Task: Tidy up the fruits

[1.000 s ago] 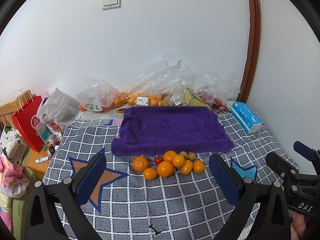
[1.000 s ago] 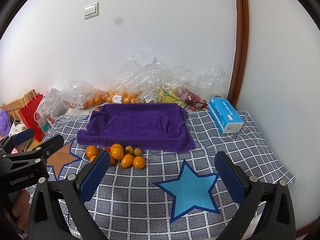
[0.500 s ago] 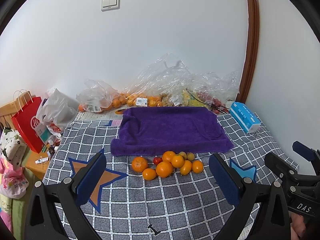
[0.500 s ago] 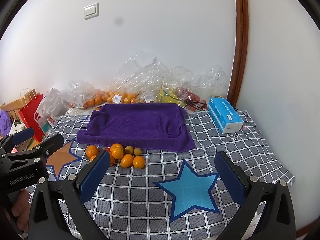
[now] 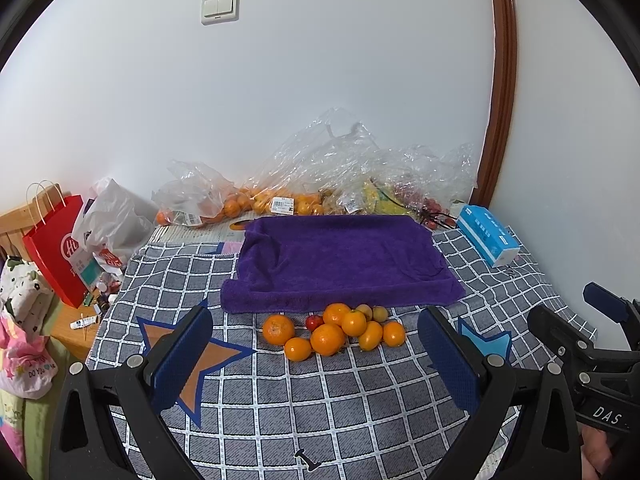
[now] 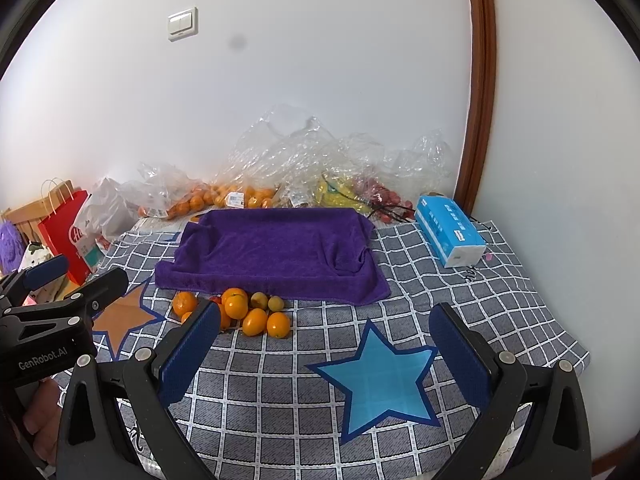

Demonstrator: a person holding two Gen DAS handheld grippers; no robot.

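1. While both pairs of tongs hang wide open and hold nothing, the red paper bag stands at the far left, beside the checked cloth, with a white plastic bag leaning against it.
2. Left tongs: their blue pads are spread well apart above the checked cloth, and the pile of fruit shows between them in the left wrist view.
3. An orange star is printed on the cloth, partly hidden behind the left pad.
4. Loose fruit lies in a tight cluster on the cloth, just in front of the near edge of the purple towel: oranges of several sizes, one small red fruit and two small yellowish ones, most of them touching.
5. Spread flat, the purple towel has a few folds at its corners and nothing lies on it.
6. Behind the towel, against the white wall, clear plastic bags hold more oranges, something yellow and some red fruit.
7. A blue star is printed on the cloth between the pads of the right tongs.
8. A blue tissue pack lies on the cloth near the right wall, well apart from the fruit.
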